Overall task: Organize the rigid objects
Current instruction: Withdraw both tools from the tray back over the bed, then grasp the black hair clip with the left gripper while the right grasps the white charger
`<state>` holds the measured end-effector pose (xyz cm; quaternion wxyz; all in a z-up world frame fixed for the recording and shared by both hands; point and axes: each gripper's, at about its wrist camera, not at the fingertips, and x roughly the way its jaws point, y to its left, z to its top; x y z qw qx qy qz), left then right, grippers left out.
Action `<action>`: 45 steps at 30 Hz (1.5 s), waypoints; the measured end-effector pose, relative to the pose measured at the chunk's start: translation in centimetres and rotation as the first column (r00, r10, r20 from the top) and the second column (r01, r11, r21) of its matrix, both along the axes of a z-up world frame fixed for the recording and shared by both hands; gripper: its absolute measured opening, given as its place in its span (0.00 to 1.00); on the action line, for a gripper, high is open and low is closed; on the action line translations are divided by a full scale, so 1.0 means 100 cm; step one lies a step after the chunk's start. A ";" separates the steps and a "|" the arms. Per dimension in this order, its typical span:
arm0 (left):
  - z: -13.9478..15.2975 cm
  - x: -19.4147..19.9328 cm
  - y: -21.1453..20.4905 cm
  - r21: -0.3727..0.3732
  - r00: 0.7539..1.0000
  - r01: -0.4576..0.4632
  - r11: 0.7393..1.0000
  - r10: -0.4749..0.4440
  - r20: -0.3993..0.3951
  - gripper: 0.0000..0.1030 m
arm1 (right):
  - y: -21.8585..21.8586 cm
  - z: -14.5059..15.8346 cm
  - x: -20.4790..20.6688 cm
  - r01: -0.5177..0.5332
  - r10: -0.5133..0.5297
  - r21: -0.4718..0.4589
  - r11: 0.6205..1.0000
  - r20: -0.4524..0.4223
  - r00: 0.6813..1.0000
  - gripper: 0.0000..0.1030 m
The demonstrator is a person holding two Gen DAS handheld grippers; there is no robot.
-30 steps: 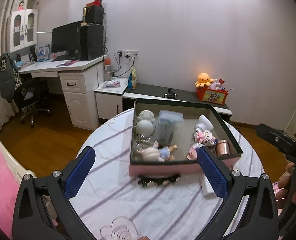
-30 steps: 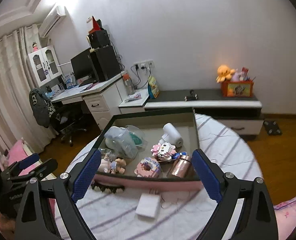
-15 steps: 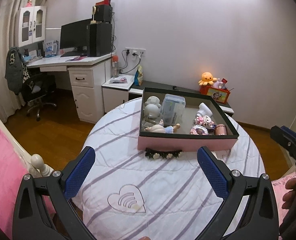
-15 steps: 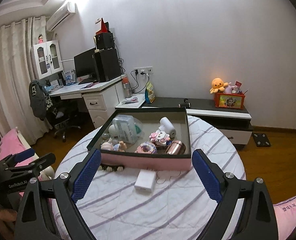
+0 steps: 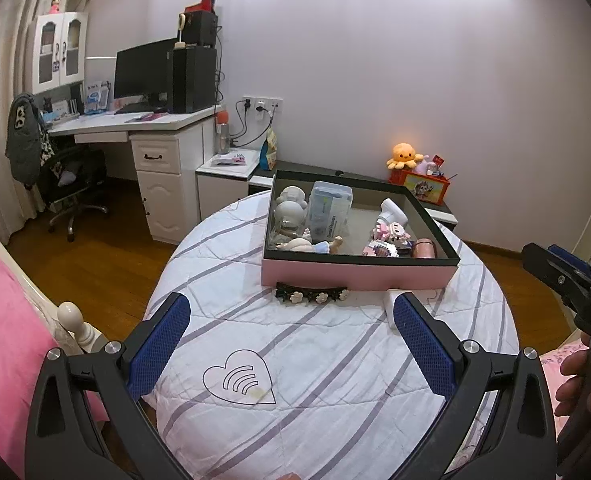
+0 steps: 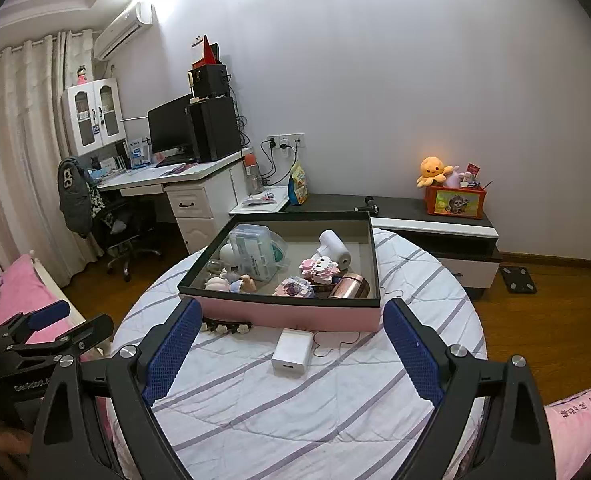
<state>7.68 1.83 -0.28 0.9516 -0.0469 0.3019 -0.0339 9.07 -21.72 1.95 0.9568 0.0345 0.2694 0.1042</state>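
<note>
With both the left hand-held gripper (image 5: 287, 322) and right hand-held gripper (image 6: 291, 334) wide open and empty, the slim white charger (image 6: 292, 347) could slide on the loose cloth if pinched off-centre, or nudge the pink box (image 6: 291, 314) just beyond.

Shallow pink box (image 6: 295, 314) with dark rim, open-topped, on striped round table (image 6: 295, 400). Inside: clear plastic case (image 6: 253, 254) upright at left; white hair dryer (image 6: 333, 252) lying at back right; pink block figures (image 6: 319, 270) at centre right; rose-gold cylinder (image 6: 349, 286) lying in front right corner; small dolls (image 6: 227, 282) at front left. Outside, by front wall: black flowered hair clip (image 5: 310, 295); white charger (image 6: 292, 353) lying flat.
</note>
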 end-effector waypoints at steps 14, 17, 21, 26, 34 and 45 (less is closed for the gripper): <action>-0.004 0.000 -0.001 0.002 1.000 0.003 1.000 -0.003 -0.019 1.00 | -0.003 -0.002 0.005 0.019 -0.019 -0.011 1.000 -0.026 0.999 0.91; -0.009 0.003 -0.001 0.004 0.999 0.004 1.000 -0.004 -0.034 1.00 | -0.003 -0.008 0.011 0.023 -0.023 -0.015 1.000 -0.047 0.999 0.91; -0.021 0.016 -0.001 0.006 0.998 0.007 1.000 -0.007 -0.068 1.00 | -0.005 -0.021 0.022 0.030 -0.032 -0.023 0.999 -0.084 0.996 0.91; -0.042 0.037 -0.008 0.007 0.992 0.017 1.000 -0.016 -0.127 1.00 | -0.008 -0.051 0.045 0.045 -0.050 -0.032 0.998 -0.173 0.984 0.91; -0.083 0.085 -0.024 0.005 0.971 0.045 0.999 -0.043 -0.237 1.00 | -0.004 -0.103 0.083 0.032 -0.045 -0.047 0.998 -0.313 0.949 0.91; -0.118 0.141 -0.038 0.004 0.940 0.042 0.999 -0.038 -0.339 1.00 | 0.005 -0.132 0.117 -0.013 0.003 -0.023 1.000 -0.389 0.921 0.91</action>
